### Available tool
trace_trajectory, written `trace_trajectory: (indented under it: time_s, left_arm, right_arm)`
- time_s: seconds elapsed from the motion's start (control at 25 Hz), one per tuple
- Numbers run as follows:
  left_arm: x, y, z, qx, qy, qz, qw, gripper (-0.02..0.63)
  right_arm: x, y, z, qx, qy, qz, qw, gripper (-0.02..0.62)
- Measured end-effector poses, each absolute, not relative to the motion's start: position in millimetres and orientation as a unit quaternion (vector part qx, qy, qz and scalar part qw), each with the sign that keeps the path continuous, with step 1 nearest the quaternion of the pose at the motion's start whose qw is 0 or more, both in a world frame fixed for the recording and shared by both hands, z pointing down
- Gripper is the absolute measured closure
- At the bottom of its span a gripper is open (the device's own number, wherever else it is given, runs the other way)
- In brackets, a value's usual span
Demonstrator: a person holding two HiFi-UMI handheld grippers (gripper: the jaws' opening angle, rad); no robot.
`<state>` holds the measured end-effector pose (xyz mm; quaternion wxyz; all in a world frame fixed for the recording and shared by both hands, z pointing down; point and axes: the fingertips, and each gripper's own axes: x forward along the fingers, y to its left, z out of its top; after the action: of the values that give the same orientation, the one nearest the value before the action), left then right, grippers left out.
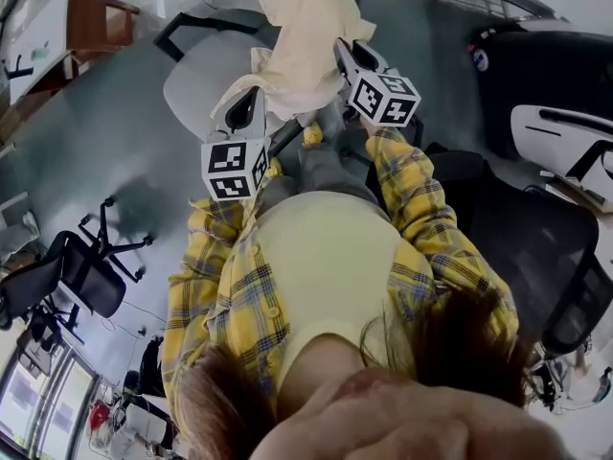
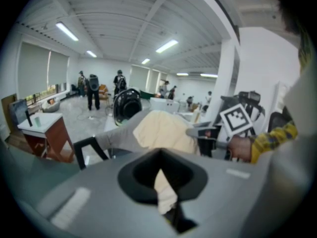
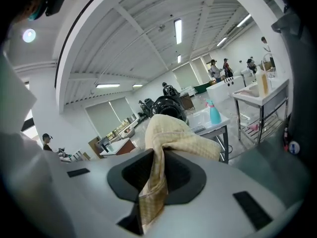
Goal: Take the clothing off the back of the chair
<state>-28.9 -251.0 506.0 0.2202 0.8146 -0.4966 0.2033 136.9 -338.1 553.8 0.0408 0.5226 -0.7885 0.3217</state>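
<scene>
Closest in the head view are the person's yellow plaid sleeves (image 1: 421, 218), reaching forward with a gripper in each hand. The left gripper (image 1: 251, 99) is clamped on a narrow fold of the clothing (image 1: 302, 36); its own view shows a pale strip pinched between the closed jaws. The right gripper (image 1: 347, 54) grips another edge, a twisted band of fabric running down through its jaws (a fine woven check shows there).

The clothing is a soft, cream-yellow garment, crumpled and bunched. It stretches between the two grippers, and in the left gripper view its bulk sits over the top of the grey chair (image 1: 196, 84). Whether it rests on the chair's back or hangs just above, I cannot tell. The chair's black armrest (image 2: 89, 150) juts out at the left, clear of the cloth.

Farther off stand a black office chair (image 1: 86, 276), a wood-sided desk (image 1: 91, 22) and a black-and-white machine (image 1: 556, 94). In the right gripper view a teal spray bottle (image 3: 215, 114) sits on a white table, and people stand across the room.
</scene>
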Motion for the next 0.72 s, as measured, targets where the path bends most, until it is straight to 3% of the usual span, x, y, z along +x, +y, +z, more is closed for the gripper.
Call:
trace_trajectory:
  time_s: [0.72]
  left_arm:
    - [-97, -218, 475, 0.803, -0.535, 0.142, 0.219, 0.600]
  right_arm:
    - [64, -299, 478, 0.486, -0.831, 0.272, 0.013, 0.541]
